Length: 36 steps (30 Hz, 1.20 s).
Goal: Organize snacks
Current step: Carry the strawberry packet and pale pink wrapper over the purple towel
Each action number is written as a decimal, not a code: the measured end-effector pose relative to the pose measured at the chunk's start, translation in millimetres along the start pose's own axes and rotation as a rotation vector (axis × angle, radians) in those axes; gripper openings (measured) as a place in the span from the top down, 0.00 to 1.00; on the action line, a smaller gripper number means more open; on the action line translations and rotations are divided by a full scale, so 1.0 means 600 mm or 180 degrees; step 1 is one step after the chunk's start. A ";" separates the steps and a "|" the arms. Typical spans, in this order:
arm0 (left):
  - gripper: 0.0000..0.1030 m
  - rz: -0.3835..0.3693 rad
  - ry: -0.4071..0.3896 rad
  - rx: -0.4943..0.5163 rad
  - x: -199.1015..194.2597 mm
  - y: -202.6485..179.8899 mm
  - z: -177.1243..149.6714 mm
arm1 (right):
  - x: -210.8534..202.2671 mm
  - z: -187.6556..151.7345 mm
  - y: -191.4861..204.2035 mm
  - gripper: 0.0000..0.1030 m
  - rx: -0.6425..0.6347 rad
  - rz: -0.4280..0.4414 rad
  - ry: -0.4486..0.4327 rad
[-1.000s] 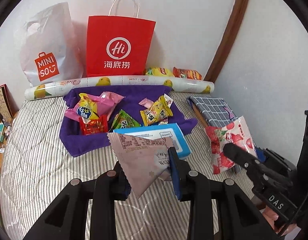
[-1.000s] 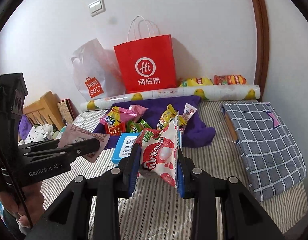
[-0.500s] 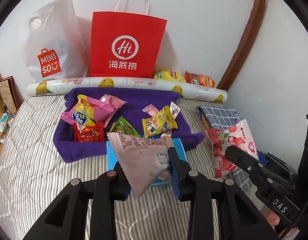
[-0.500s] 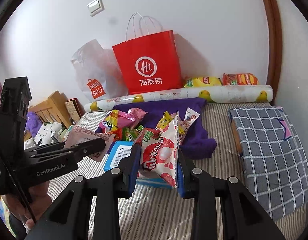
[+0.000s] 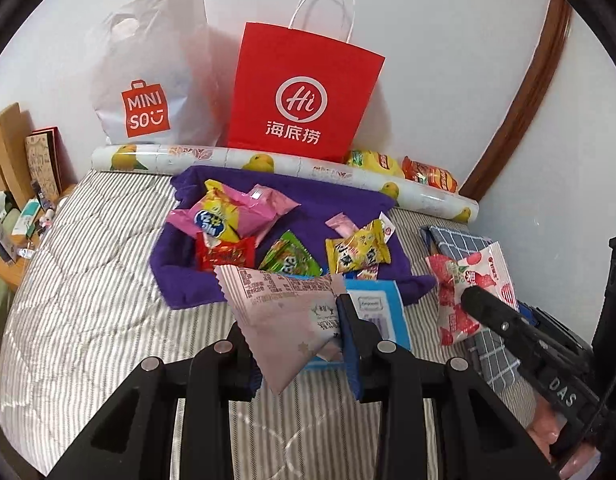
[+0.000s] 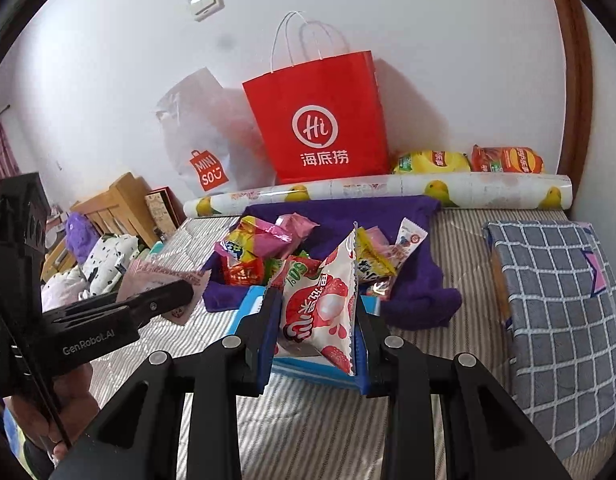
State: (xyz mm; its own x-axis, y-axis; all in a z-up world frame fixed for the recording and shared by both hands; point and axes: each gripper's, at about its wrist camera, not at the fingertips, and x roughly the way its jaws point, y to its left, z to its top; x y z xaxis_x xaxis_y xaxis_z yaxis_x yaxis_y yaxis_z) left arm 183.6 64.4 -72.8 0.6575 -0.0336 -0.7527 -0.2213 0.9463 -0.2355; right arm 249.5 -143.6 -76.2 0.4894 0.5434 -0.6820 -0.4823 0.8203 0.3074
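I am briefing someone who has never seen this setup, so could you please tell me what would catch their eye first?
The bright red paper bag standing against the white wall at the back, beside a white Miniso bag. In front, colourful snack packets are heaped on a purple cloth on the striped bed. Nearest, each tool grips a packet: the left a pale pink one, the right a strawberry one.
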 end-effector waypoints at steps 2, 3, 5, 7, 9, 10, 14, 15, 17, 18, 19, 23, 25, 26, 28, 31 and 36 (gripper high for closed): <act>0.71 0.0011 -0.0008 0.0094 -0.010 0.007 0.000 | -0.004 -0.004 0.008 0.69 0.0074 -0.0045 -0.0005; 0.71 -0.0004 -0.0007 0.0119 -0.013 0.009 0.000 | -0.008 -0.007 0.013 0.69 0.0106 -0.0068 -0.0028; 0.71 -0.0082 0.0016 0.0196 -0.018 0.015 0.003 | -0.017 -0.012 0.021 0.69 0.0151 -0.0129 -0.0071; 0.71 -0.0136 0.0022 0.0274 -0.022 0.017 0.005 | -0.026 -0.017 0.028 0.69 0.0216 -0.0189 -0.0105; 0.71 -0.0211 0.0011 0.0403 -0.029 0.020 0.008 | -0.034 -0.021 0.034 0.69 0.0282 -0.0235 -0.0142; 0.71 -0.0235 0.0006 0.0437 -0.032 0.021 0.009 | -0.038 -0.023 0.038 0.69 0.0313 -0.0272 -0.0167; 0.71 -0.0406 0.0053 0.0574 -0.037 0.039 0.017 | -0.047 -0.030 0.061 0.69 0.0436 -0.0484 -0.0265; 0.71 -0.0436 0.0061 0.0585 -0.037 0.044 0.018 | -0.047 -0.030 0.066 0.69 0.0478 -0.0522 -0.0270; 0.71 -0.0499 0.0062 0.0628 -0.037 0.057 0.023 | -0.050 -0.031 0.078 0.69 0.0543 -0.0563 -0.0286; 0.71 -0.0515 0.0062 0.0635 -0.037 0.062 0.025 | -0.050 -0.030 0.080 0.69 0.0564 -0.0569 -0.0296; 0.71 -0.0545 0.0070 0.0638 -0.037 0.068 0.027 | -0.052 -0.029 0.086 0.69 0.0587 -0.0584 -0.0319; 0.71 -0.0646 0.0099 0.0690 -0.033 0.081 0.030 | -0.059 -0.026 0.101 0.69 0.0670 -0.0652 -0.0387; 0.71 -0.0672 0.0106 0.0724 -0.031 0.086 0.029 | -0.061 -0.026 0.106 0.69 0.0689 -0.0725 -0.0408; 0.71 -0.0697 0.0105 0.0738 -0.030 0.088 0.028 | -0.060 -0.027 0.109 0.69 0.0699 -0.0765 -0.0418; 0.71 -0.0764 0.0123 0.0744 -0.027 0.093 0.028 | -0.059 -0.029 0.112 0.69 0.0725 -0.0811 -0.0421; 0.71 -0.0848 0.0138 0.0756 -0.029 0.097 0.026 | -0.058 -0.033 0.117 0.69 0.0744 -0.0884 -0.0417; 0.71 -0.0896 0.0167 0.0895 -0.035 0.086 0.017 | -0.074 -0.040 0.124 0.69 0.0762 -0.1006 -0.0497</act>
State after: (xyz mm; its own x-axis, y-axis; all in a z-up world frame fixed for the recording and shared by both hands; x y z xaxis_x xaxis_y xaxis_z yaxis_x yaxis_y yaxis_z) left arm 165.8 117.2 -63.0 0.6250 -0.3137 -0.7149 0.1728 0.9486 -0.2651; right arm 174.4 -110.8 -38.6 0.6993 0.2641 -0.6643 -0.1177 0.9591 0.2573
